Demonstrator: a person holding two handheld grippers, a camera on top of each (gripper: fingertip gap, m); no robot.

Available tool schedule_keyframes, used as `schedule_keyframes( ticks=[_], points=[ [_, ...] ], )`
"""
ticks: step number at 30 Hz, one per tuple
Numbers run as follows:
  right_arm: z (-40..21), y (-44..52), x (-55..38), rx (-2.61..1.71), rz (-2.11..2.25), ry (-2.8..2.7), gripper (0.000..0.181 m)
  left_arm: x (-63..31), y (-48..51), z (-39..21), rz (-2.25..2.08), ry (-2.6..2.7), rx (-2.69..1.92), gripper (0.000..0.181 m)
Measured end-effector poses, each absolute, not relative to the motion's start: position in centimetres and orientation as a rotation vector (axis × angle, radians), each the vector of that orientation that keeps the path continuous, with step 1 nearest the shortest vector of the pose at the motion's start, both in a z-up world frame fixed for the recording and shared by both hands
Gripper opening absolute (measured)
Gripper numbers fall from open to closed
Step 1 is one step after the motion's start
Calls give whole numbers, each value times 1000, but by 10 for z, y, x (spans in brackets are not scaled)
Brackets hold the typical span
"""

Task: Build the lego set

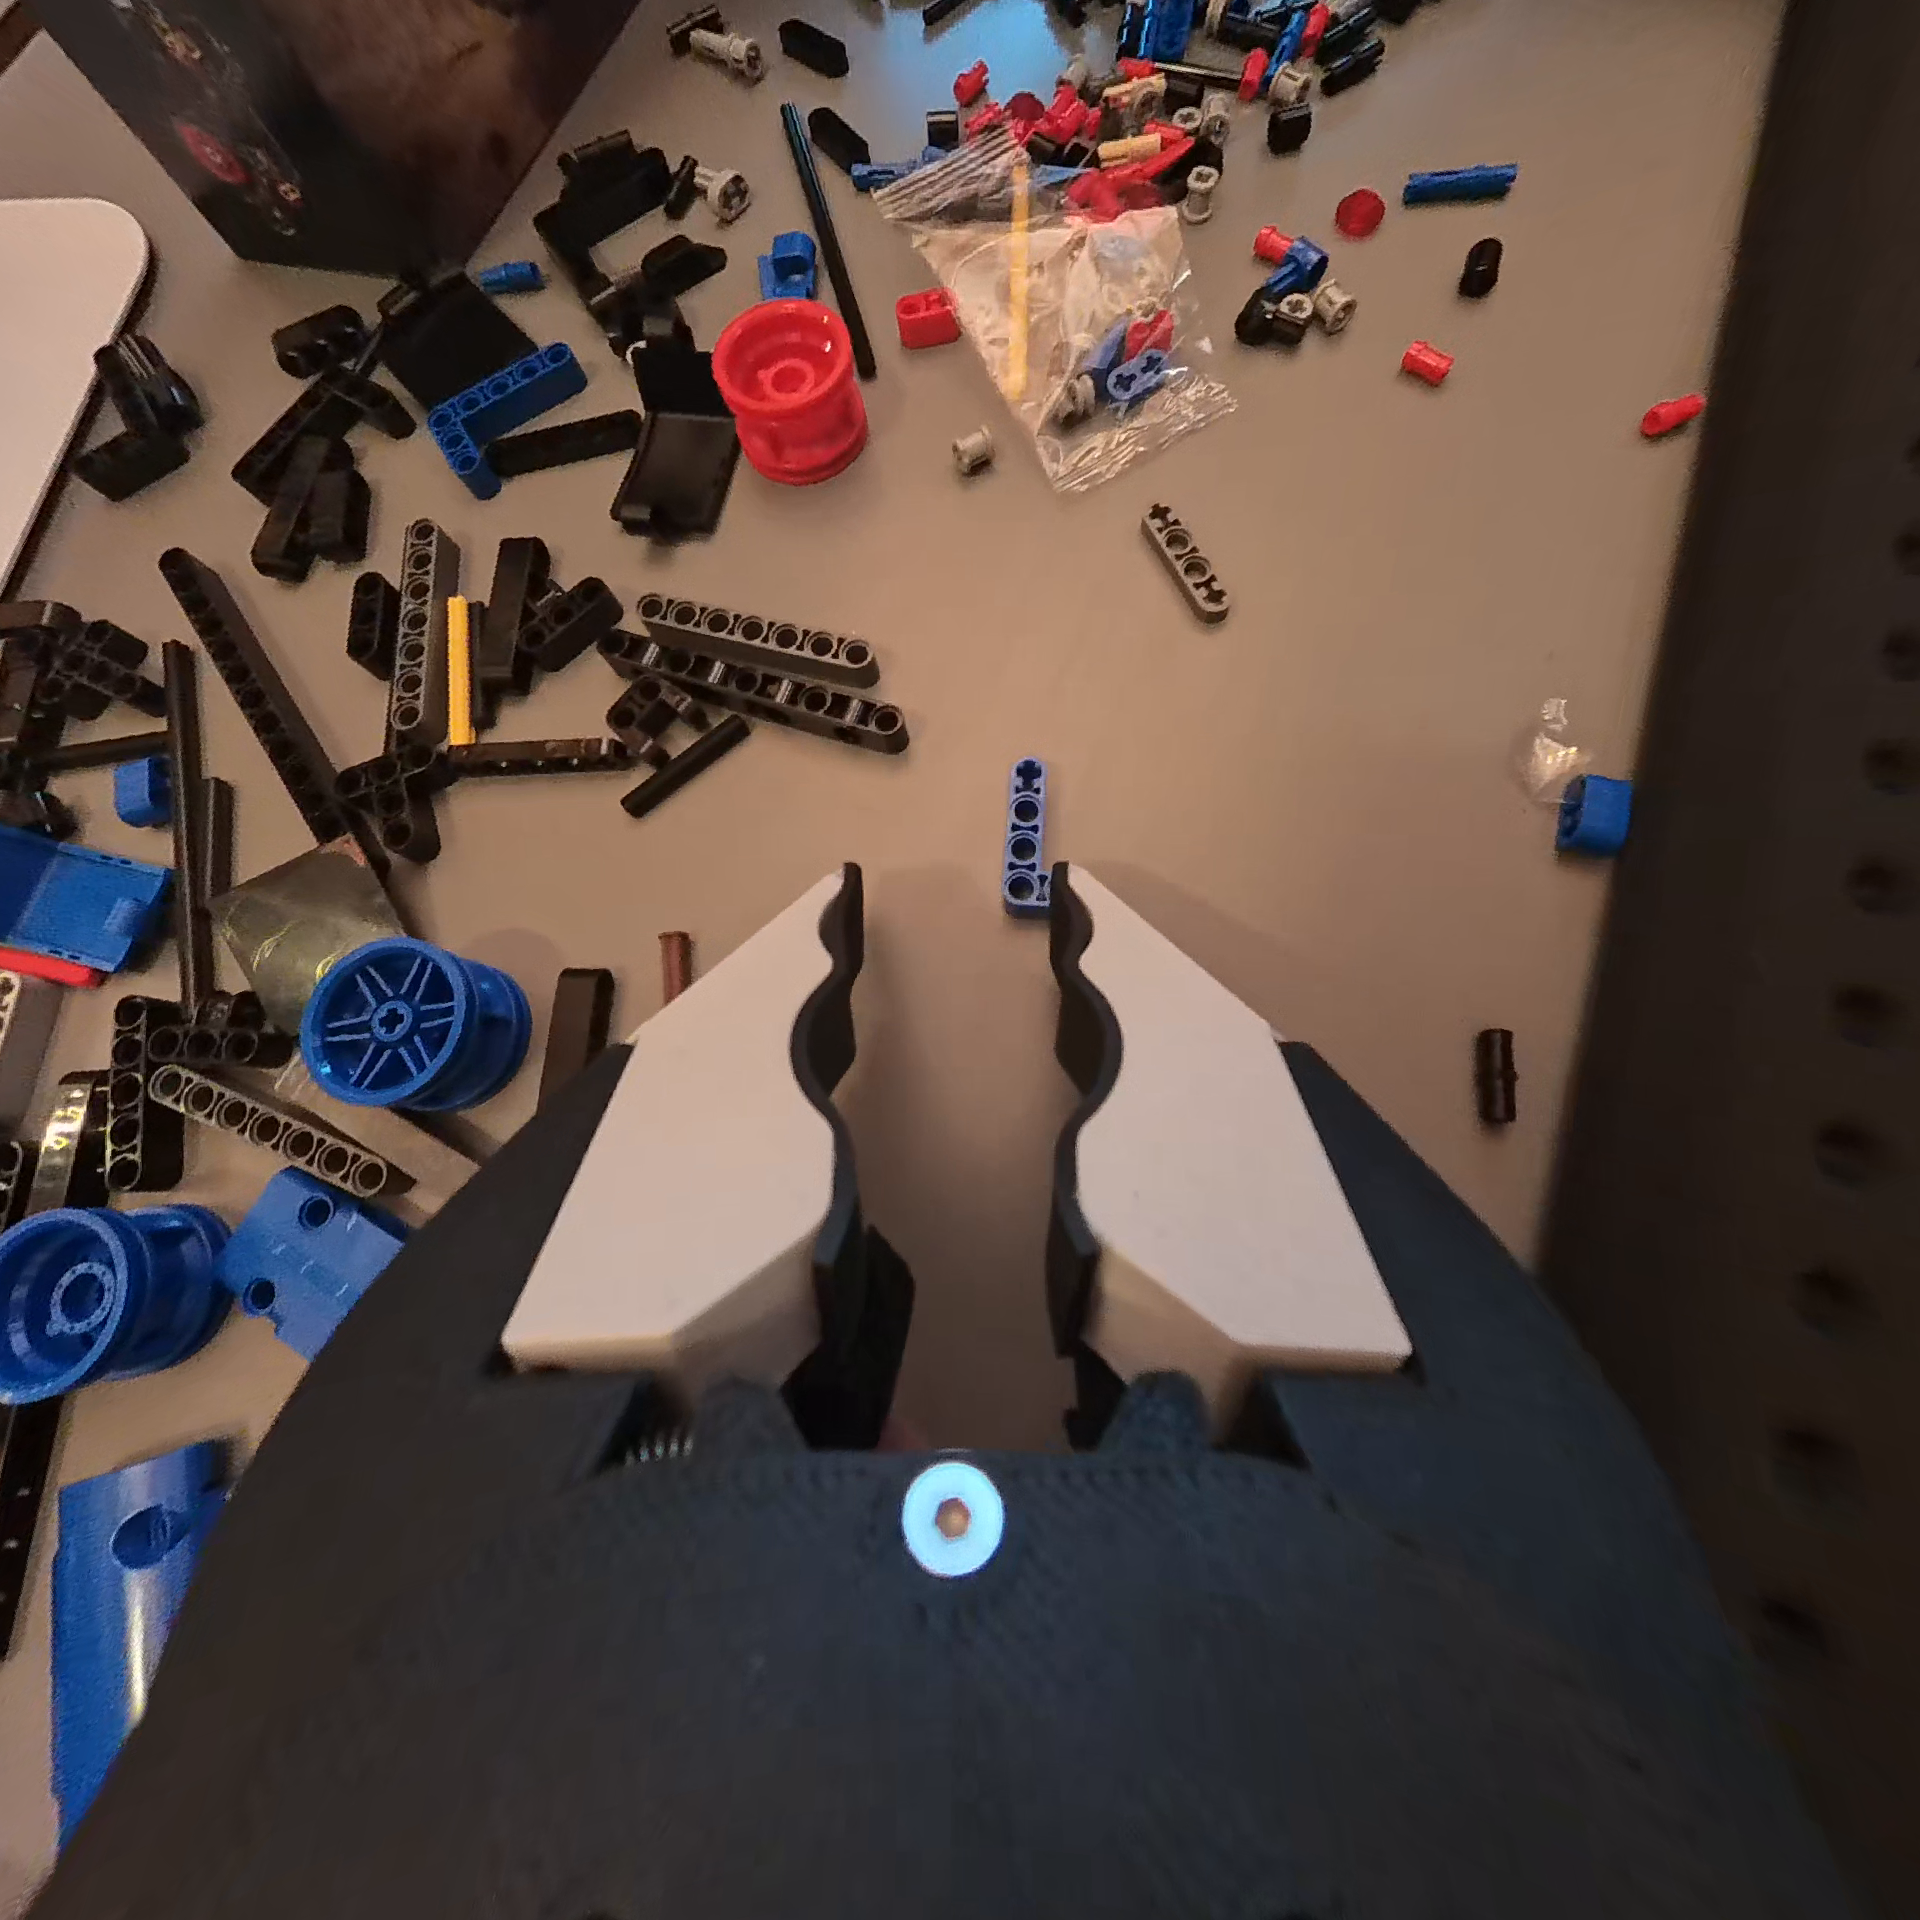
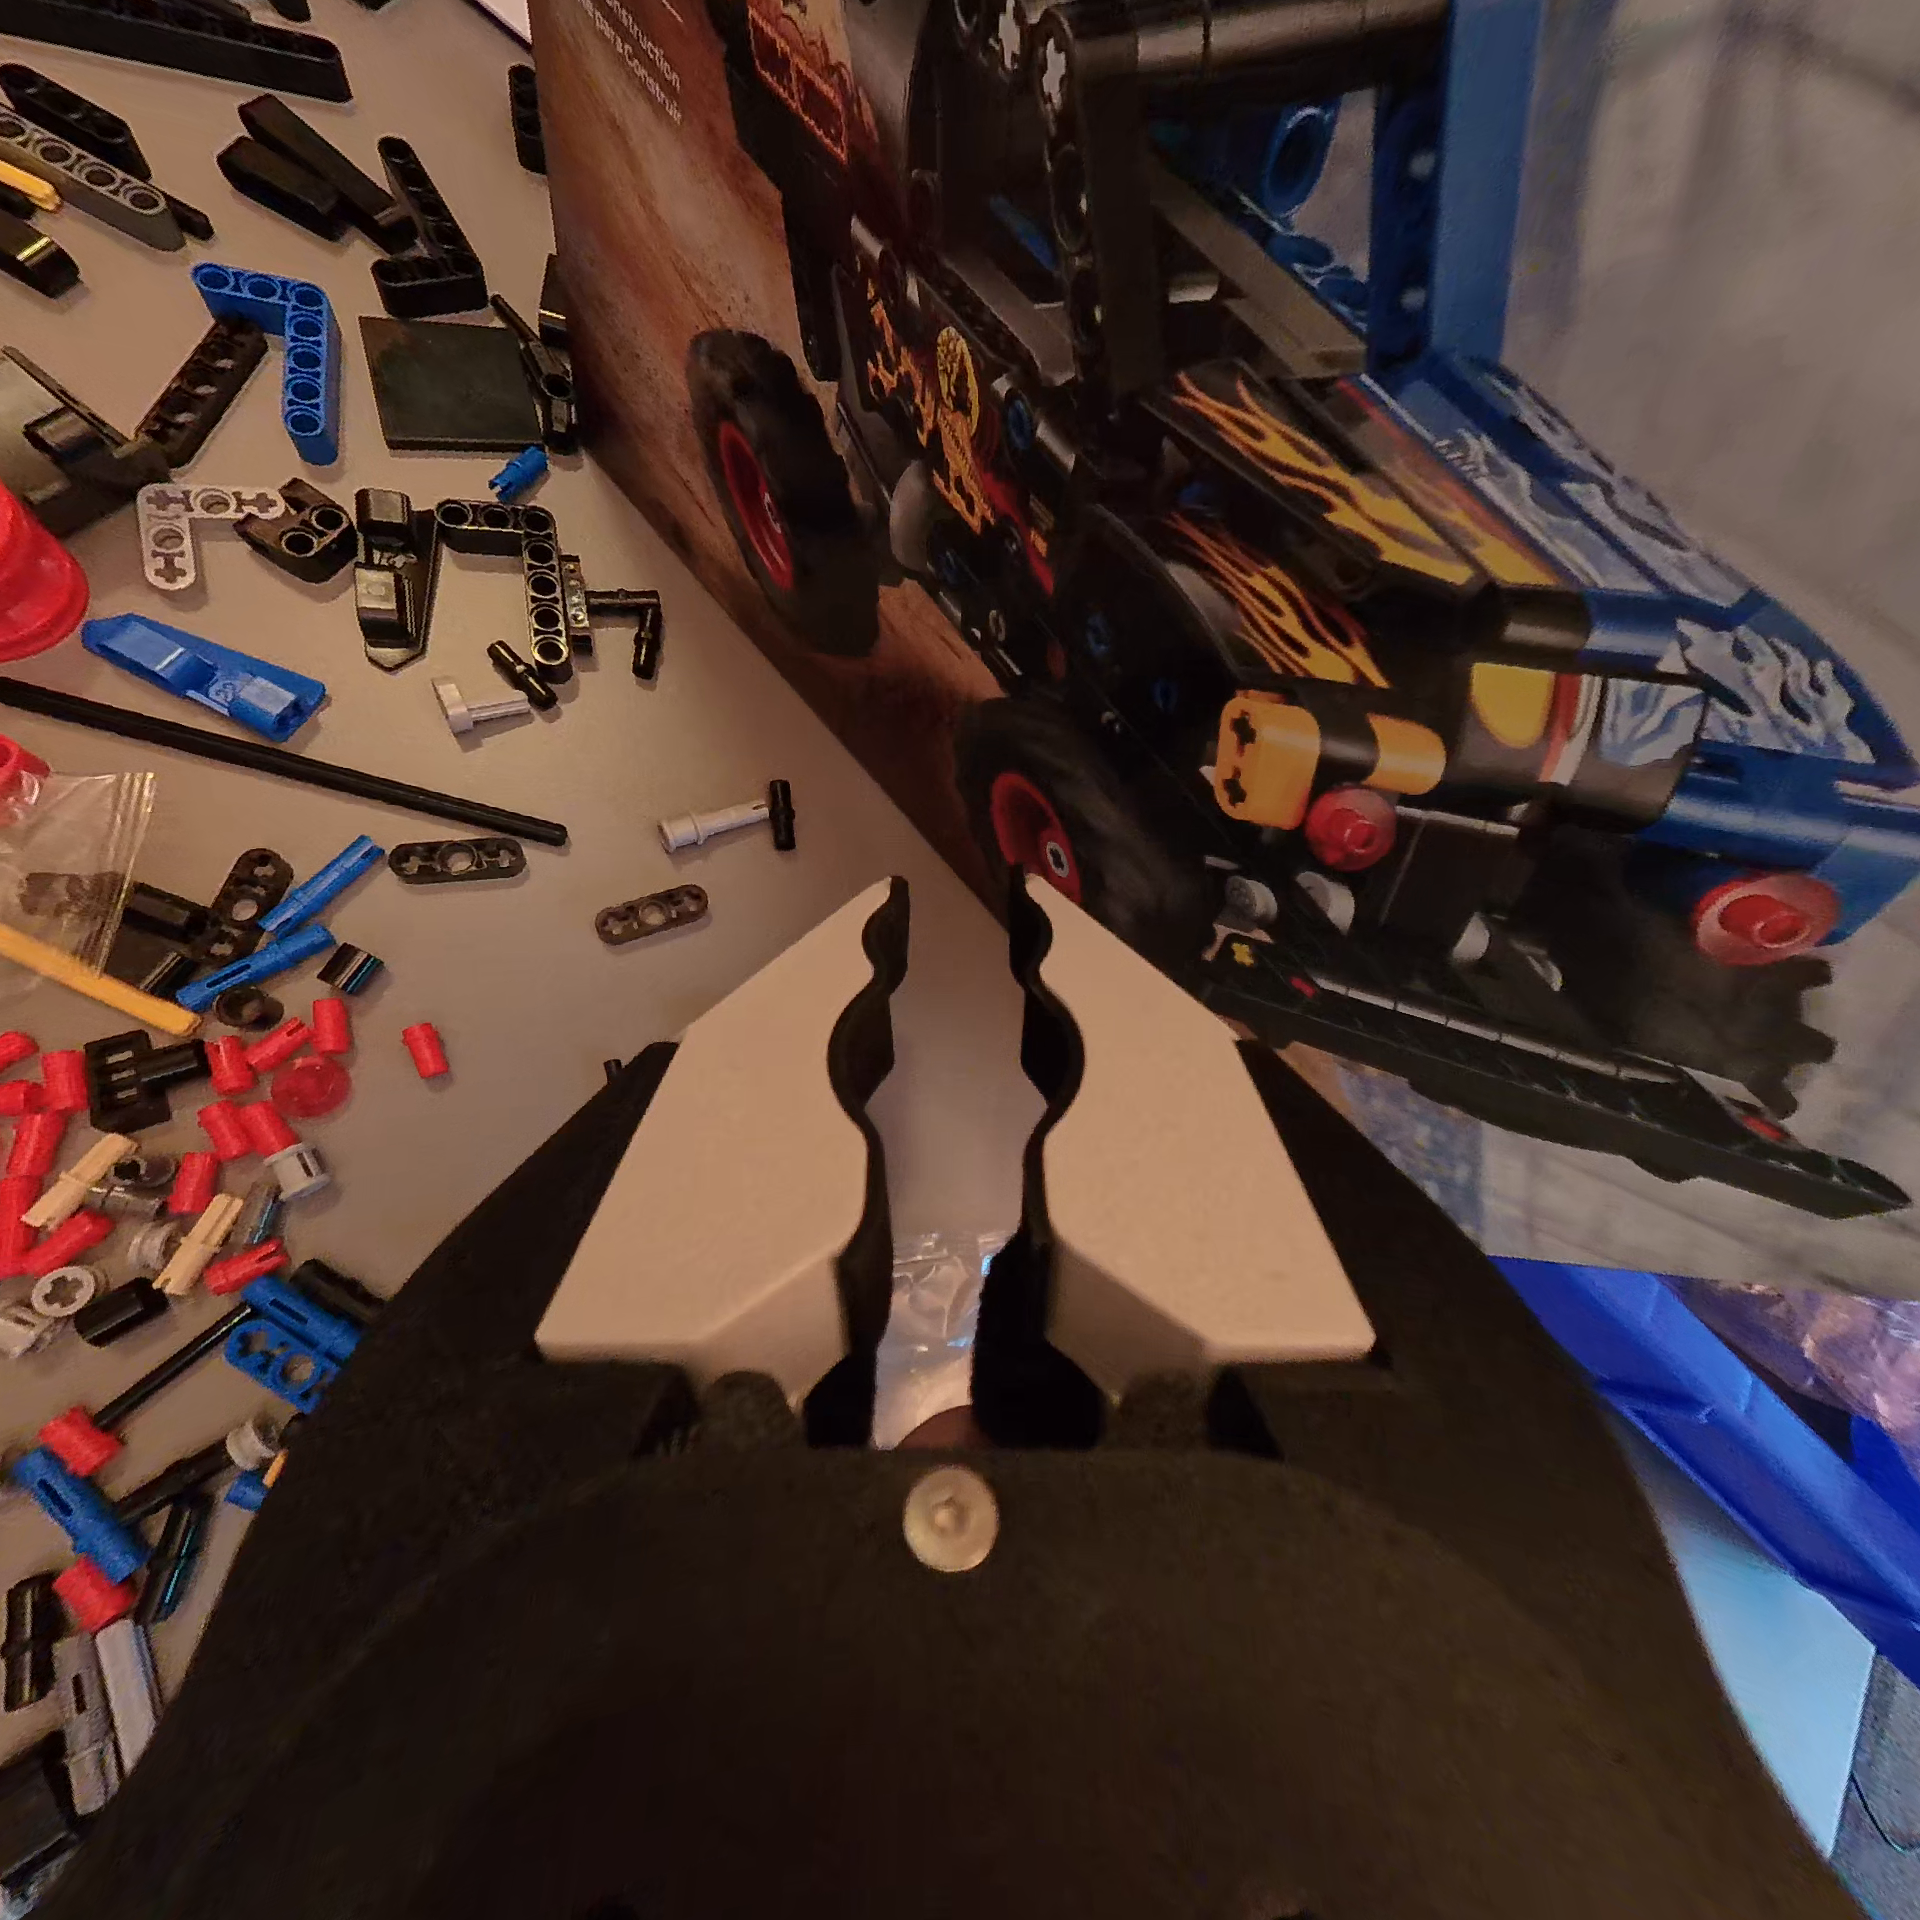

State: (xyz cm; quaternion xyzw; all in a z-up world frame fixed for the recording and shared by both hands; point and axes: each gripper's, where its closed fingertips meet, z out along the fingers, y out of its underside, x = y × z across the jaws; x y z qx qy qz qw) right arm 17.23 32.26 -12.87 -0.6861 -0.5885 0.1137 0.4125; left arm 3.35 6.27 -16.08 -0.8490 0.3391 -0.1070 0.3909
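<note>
We're looking down the left gripper (image 1: 954, 883) now: a broad black body with a ribbed, printed-looking texture, fanning out wide toward us. Two pale grey wedge-shaped fingers (image 1: 717, 1143) sit in it, each lined inside with a wavy black pad. A small coil spring (image 1: 657, 1444) peeks out at the left finger's base, and a round pale washer (image 1: 953, 1519) with a hex socket sits on the centre line. Over to the right gripper (image 2: 956, 894), we've got the same build: black shell, grey wedges, scalloped black pads, and a dull metal screw head (image 2: 951, 1519) at the middle.
</note>
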Motion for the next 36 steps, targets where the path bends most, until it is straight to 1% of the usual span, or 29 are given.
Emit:
schedule_keyframes(
  ticks=[13,36],
  points=[
    [-127,322,172,-1721,285,-1481,18,31,67,-153,-278,824,-2118,35],
    [-128,321,171,-1717,285,-1487,18,30,69,-156,-236,838,-2111,34]
  ],
)
